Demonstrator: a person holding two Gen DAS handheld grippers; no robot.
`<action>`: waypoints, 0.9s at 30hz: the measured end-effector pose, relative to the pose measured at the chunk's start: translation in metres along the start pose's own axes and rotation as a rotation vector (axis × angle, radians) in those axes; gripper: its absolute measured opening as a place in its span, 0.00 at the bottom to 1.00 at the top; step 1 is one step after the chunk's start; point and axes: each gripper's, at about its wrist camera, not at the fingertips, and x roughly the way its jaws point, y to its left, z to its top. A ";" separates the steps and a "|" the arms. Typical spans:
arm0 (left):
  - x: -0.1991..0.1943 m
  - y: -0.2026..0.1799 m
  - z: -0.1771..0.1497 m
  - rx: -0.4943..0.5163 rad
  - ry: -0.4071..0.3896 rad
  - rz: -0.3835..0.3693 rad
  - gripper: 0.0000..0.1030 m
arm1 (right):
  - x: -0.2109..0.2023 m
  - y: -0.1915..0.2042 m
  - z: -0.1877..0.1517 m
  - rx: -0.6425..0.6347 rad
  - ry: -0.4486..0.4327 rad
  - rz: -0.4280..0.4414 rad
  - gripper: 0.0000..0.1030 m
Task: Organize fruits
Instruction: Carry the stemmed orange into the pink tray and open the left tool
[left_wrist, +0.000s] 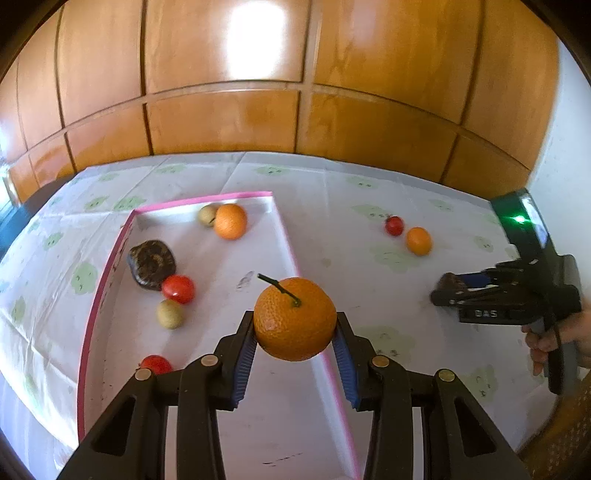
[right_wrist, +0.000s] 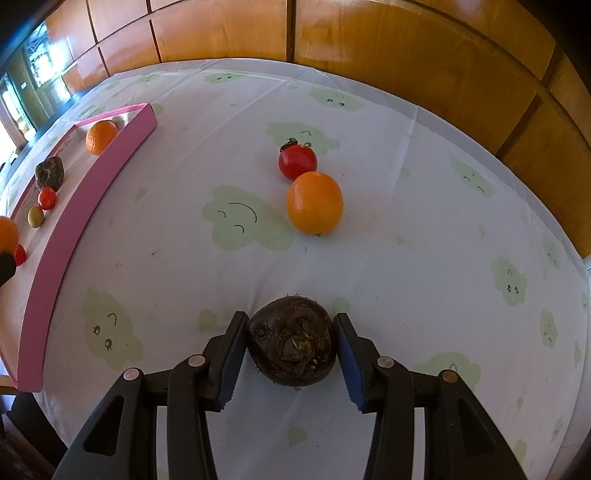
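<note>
A stemmed orange (left_wrist: 294, 318) sits clamped in the left tool (left_wrist: 295, 332), above the pink-rimmed tray's (left_wrist: 207, 199) near wall. Beyond it in the tray lie an orange (left_wrist: 230, 221), three tomatoes (left_wrist: 178, 288), two pale green fruits (left_wrist: 170, 314) and a dark brown one (left_wrist: 151, 263). A dark brown fruit (right_wrist: 291, 345) fills the right tool (right_wrist: 291, 347); ahead, a tomato (right_wrist: 297, 161) touches an orange (right_wrist: 315, 202).

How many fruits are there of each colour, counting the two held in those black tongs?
orange fruits: 3
red fruits: 3
tan fruits: 2
dark brown fruits: 2
Total: 10
</note>
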 end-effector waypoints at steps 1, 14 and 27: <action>0.002 0.004 0.000 -0.009 0.005 0.002 0.40 | 0.000 0.001 0.000 -0.001 0.000 0.000 0.46; 0.033 0.055 0.044 -0.136 0.041 -0.015 0.40 | -0.001 0.007 0.003 -0.013 0.005 -0.018 0.46; 0.062 0.052 0.052 -0.125 0.080 0.027 0.46 | -0.003 0.010 0.002 -0.022 0.001 -0.030 0.46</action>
